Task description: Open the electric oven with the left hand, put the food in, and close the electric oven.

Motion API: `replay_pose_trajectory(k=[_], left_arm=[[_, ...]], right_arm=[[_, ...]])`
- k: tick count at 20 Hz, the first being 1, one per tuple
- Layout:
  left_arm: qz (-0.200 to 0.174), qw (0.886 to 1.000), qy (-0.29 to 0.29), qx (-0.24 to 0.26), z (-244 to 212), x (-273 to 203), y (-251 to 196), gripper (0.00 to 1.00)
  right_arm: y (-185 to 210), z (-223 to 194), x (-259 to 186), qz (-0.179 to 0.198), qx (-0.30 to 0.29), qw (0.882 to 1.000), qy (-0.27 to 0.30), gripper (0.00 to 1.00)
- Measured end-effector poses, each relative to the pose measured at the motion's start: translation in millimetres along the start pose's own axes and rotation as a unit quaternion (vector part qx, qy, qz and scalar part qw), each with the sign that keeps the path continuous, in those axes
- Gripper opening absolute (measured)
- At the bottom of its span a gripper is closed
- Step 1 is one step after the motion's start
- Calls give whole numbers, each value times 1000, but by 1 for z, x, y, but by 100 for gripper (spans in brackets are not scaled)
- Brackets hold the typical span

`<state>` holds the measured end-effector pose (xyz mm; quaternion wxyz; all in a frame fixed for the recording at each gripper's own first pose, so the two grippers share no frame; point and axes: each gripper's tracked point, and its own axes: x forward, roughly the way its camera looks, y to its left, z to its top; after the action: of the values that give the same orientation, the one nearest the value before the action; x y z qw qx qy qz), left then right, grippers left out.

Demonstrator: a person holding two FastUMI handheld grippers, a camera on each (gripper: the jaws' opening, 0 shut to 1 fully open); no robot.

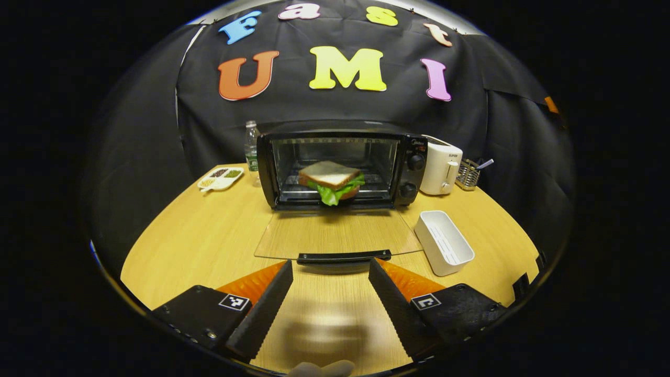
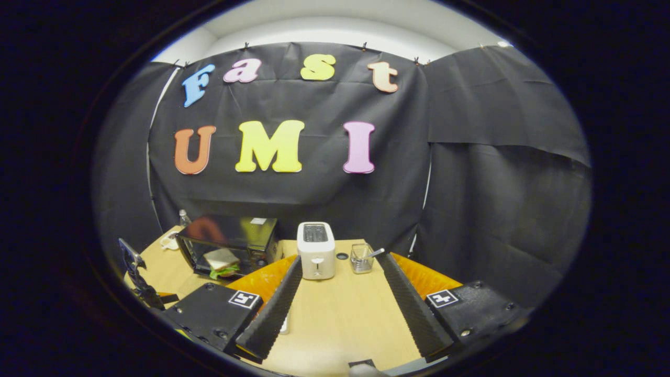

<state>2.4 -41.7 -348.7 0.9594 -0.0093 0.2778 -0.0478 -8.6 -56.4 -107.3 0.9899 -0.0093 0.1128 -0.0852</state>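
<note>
The black electric oven (image 1: 340, 167) stands at the back of the wooden table (image 1: 199, 241) with its glass door (image 1: 335, 233) folded down flat. A sandwich (image 1: 331, 180) with lettuce hanging out lies on the rack inside, near the front. My left gripper (image 1: 330, 264) is open and holds nothing; its fingertips flank the door's black handle (image 1: 344, 257) from just in front. The right gripper view, from higher and to the right, takes in the oven (image 2: 230, 243) and the sandwich (image 2: 222, 262) at lower left. My right gripper (image 2: 341, 259) is open and holds nothing.
A white toaster (image 1: 440, 170) and a wire utensil holder (image 1: 468, 174) stand right of the oven. A white rectangular tray (image 1: 444, 242) lies beside the open door. Left of the oven are a water bottle (image 1: 252, 146) and a divided dish (image 1: 220, 178).
</note>
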Motion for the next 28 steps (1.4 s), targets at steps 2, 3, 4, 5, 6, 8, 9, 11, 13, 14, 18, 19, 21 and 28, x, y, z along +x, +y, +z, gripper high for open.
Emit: replay_pose_trajectory(k=[2, 3, 4, 5, 6, 8, 9, 11, 13, 14, 18, 19, 21, 28], left_arm=[[1, 1000, 14, 3, -11, 12, -4, 96], [1, 1000, 19, 5, -15, 19, -6, 96], [1, 1000, 24, 7, -20, 26, -7, 96], [1, 999, 31, 7, -25, 31, -9, 96], [0, 999, 38, 5, -31, 37, -11, 96], [5, 999, 44, 7, -37, 45, -12, 96], [5, 999, 46, 6, -39, 50, -12, 96], [7, 999, 48, 5, -40, 58, -12, 96], [11, 999, 49, 7, -40, 64, -10, 96], [9, 999, 49, 5, -41, 66, -11, 96], [10, 999, 45, 5, -37, 64, -11, 96], [10, 999, 41, 3, -32, 65, -10, 96], [7, 999, 47, -5, -32, 63, -11, 96], [4, 1000, 19, 4, -1, 50, -11, 96]], right_arm=[[-11, -3, -1, -7, 2, 1000, 6, 100], [-16, -4, -3, -11, 1, 1000, 8, 91], [-20, -6, -3, -13, -1, 1000, 10, 91], [-23, -7, -5, -15, -1, 1000, 14, 100], [-25, -9, -6, -17, -2, 1000, 16, 91], [-29, -12, -5, -21, -6, 1000, 21, 91], [-29, -13, -5, -20, -7, 1000, 23, 100], [-28, -14, -2, -19, -6, 999, 26, 100], [-28, -14, 0, -18, -5, 999, 28, 91], [-27, -14, 2, -18, -5, 999, 28, 91], [-24, -15, 5, -16, -12, 999, 30, 91], [-22, -15, 5, -15, -11, 999, 31, 91], [-20, -14, 8, -14, -7, 999, 32, 100], [-9, -4, 11, -2, -10, 1000, 21, 100]])
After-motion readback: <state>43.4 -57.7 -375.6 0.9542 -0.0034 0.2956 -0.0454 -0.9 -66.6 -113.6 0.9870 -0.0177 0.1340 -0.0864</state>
